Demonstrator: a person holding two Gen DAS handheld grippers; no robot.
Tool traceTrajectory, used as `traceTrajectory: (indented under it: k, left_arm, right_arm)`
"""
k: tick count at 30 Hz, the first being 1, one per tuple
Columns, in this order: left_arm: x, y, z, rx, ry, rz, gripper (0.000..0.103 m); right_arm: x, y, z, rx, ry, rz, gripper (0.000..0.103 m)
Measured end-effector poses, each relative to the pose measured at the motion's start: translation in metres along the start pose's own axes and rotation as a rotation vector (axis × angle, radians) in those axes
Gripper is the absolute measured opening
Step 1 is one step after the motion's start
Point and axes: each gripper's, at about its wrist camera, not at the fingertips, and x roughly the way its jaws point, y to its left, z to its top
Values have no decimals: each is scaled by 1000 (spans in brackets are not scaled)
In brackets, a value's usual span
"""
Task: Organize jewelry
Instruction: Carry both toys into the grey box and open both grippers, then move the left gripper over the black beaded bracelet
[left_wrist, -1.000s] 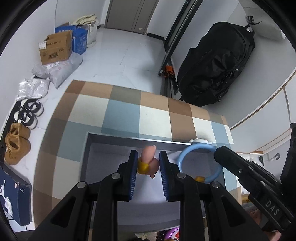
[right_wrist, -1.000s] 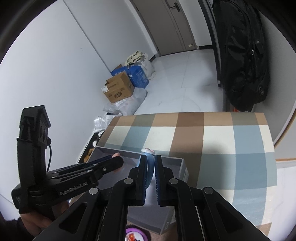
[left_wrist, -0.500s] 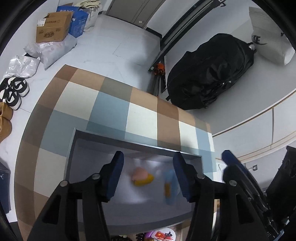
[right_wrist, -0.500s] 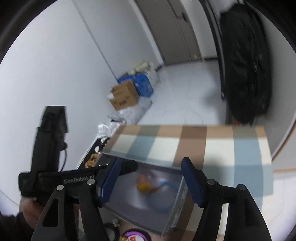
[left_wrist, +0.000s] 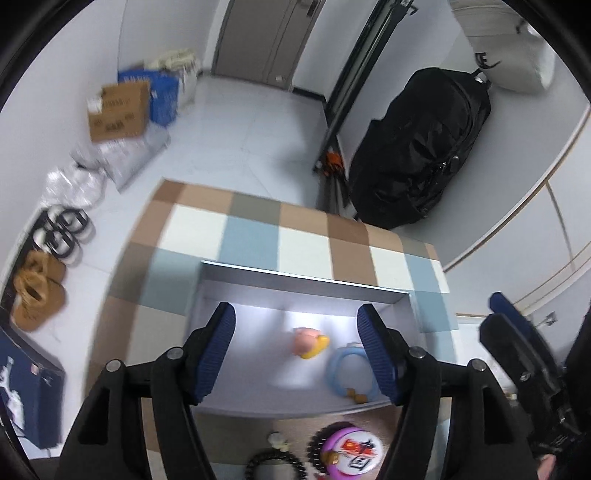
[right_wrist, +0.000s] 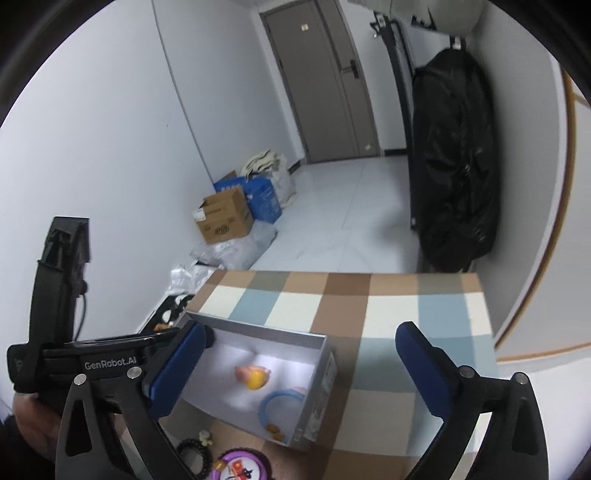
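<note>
- Right gripper (right_wrist: 299, 363): jaws opening, nothing between them.
- Grey box (right_wrist: 317, 373) on checkered surface (right_wrist: 388, 317) contains pink-yellow ring (right_wrist: 253, 376) and blue bracelet (right_wrist: 280, 408).

A table covered in a checked cloth (right_wrist: 391, 314) of brown, cream and pale blue squares carries an open grey box (right_wrist: 317, 373). Just in front of the box, at the table's near edge, lie a black beaded bracelet (right_wrist: 192, 454) and a round purple-rimmed item (left_wrist: 352, 452); a small pale trinket (left_wrist: 277, 439) sits between box and bracelet.
</note>
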Motion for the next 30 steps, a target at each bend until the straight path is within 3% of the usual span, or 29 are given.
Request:
traceTrajectory:
  k: [2, 9, 12, 16, 22, 30]
  left_arm:
    - [-6, 1, -5, 10, -28, 12, 76]
    - [-28, -6, -22, 109, -127, 78, 79]
    - [-35, -5, -30, 116, -155, 94, 87]
    - [-40, -2, -40, 126, -165, 101, 87]
    - [-37, 10, -58, 122, -107, 96, 88]
    - [-18, 10, -83, 149, 59, 136, 88]
  right_arm:
    - [-3, 0, -1, 1, -9, 4, 103]
    - [-19, 16, -16, -72, -50, -8, 103]
    - [-25, 22, -24, -107, -50, 5, 103]
    - [-29, 24, -32, -103, -41, 31, 103]
    - [-33, 31, -43, -108, -9, 66, 103]
    - [-32, 30, -58, -62, 55, 73, 103]
